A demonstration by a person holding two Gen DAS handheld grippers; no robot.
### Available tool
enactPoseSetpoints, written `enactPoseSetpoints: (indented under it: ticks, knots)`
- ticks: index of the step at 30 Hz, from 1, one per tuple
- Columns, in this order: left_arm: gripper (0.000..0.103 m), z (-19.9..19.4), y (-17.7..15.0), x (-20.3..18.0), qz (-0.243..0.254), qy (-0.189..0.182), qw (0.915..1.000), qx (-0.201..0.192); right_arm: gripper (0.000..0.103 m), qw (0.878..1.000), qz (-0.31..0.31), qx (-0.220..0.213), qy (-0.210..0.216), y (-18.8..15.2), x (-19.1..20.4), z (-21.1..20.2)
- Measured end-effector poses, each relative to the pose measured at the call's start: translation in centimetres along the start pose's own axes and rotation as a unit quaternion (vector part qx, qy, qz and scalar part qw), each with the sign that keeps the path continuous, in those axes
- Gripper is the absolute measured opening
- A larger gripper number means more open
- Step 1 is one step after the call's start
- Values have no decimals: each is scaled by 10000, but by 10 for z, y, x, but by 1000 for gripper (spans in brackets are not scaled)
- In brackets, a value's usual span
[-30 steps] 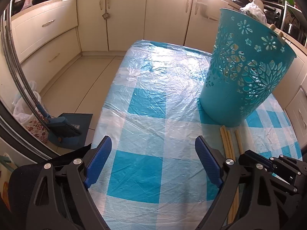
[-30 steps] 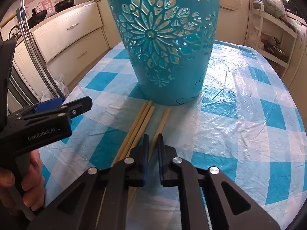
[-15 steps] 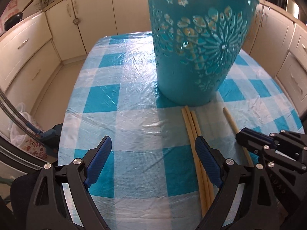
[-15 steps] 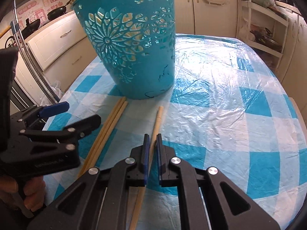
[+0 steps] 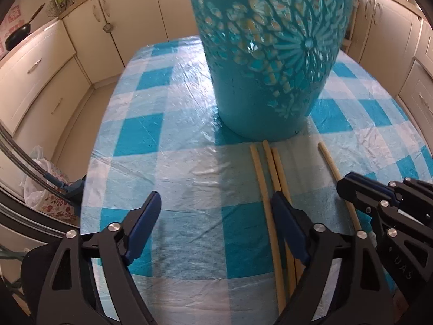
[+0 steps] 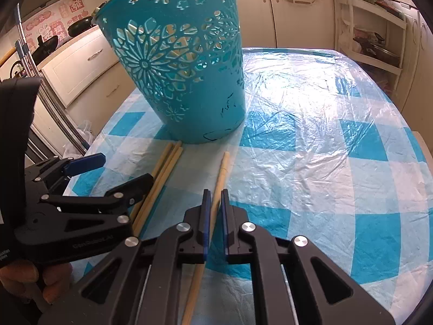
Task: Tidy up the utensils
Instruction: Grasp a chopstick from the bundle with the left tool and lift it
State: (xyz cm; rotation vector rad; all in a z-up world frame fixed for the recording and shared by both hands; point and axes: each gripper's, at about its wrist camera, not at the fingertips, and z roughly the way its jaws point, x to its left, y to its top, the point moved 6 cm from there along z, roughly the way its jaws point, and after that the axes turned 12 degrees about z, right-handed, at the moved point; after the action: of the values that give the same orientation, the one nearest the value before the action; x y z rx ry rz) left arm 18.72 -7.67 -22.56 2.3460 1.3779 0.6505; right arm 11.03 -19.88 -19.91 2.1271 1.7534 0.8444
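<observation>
between your right gripper's (image 6: 213, 200) nearly closed jaws lies the lone chopstick (image 6: 220, 174), seemingly pinched; your left gripper's (image 5: 216, 211) jaws, just narrowing, stand wide and empty, now beside three chopsticks (image 5: 266, 187) below the basket (image 5: 270, 54).

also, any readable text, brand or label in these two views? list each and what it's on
"UAS": on the black body of the right gripper, seen in the left wrist view; likely a cut-off part of a longer word.
Embossed brand line on the left gripper body, right wrist view: too blurred to read now.
Red-and-white wall stickers with characters, behind the teal basket: too small to read.
Dark scribbles low on the basket: not legible as text.
</observation>
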Motion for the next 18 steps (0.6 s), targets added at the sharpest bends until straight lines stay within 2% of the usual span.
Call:
enactPoseSetpoints:
  ticks: [4,5,7,9,10,12,14,18]
  knots:
    - [69,-1,1,-3,-59,-148,9999,37,8,10000,-24,-17,-25,-1,1,0]
    - [64,-1,1,-3,-64,-196,9998,37,8,10000,-45,-25,-43,-1,1,0]
    - [53,-3,1,-7,-68,-367,9993,53,8,10000,-70,-32,-61,-1,2,1]
    - [36,-4,3,-12,-9,-455,9990,26,8,9999,-78,-33,-66,-1,2,1]
    - [32,-4,3,-14,17,-477,9989,6,8,9999,-81,-32,-65,-1,2,1]
    - [13,-5,2,-16,46,-538,9985,-20,8,9999,-93,-31,-71,-2,2,0]
    - [8,-6,0,-14,0,-656,9978,4,8,9999,-119,-32,-98,-2,2,-1]
    - [8,-7,-5,-5,-143,-815,9965,82,8,9999,-43,-27,-131,1,-2,-1]
